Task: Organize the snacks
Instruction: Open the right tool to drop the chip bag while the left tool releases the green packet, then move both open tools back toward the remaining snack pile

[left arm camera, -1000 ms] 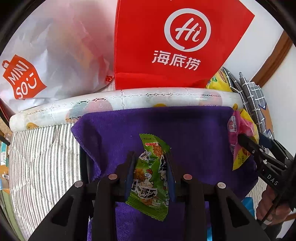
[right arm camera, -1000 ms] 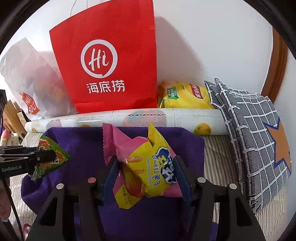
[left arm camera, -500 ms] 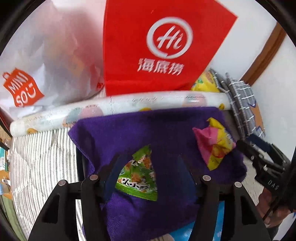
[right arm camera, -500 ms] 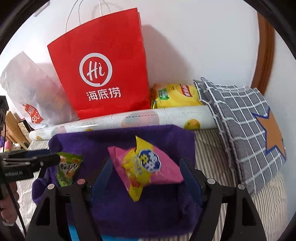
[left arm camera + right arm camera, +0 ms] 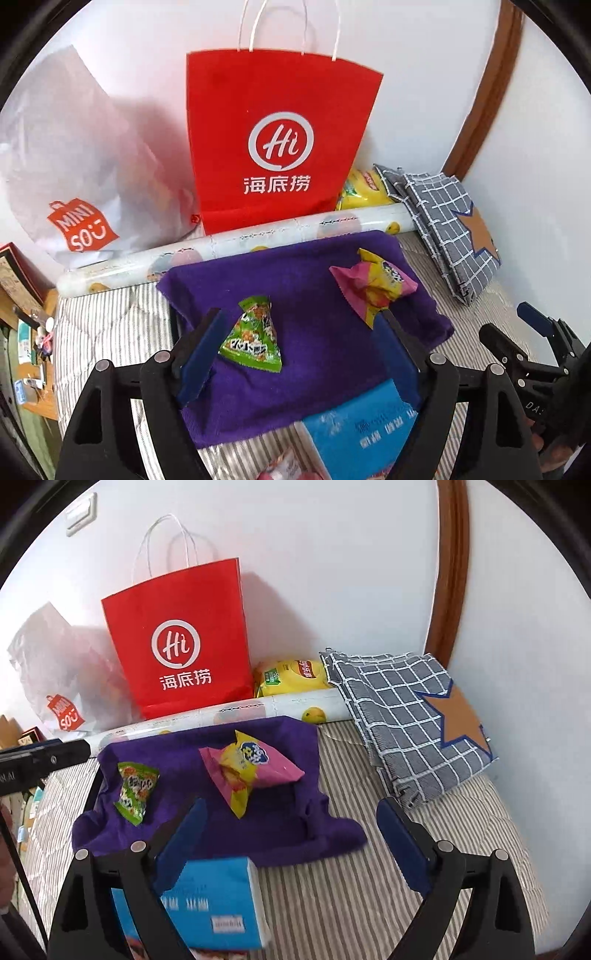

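Both grippers, left (image 5: 303,350) and right (image 5: 291,834), have just been opening, nothing between their jaws; the pink-and-yellow sweet potato snack bag (image 5: 251,768), propped tilted mid-frame on the draped purple cloth (image 5: 280,834), could slide off.

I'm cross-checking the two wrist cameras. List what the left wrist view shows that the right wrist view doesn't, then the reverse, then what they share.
Left wrist only: the open left gripper up close, and cluttered wooden shelves at the left edge.

Right wrist only: the open right gripper up close, and a wall switch.

Both: green snack packet, pink-and-yellow snack packet, purple cloth, red paper bag, blue box, checked pillow.
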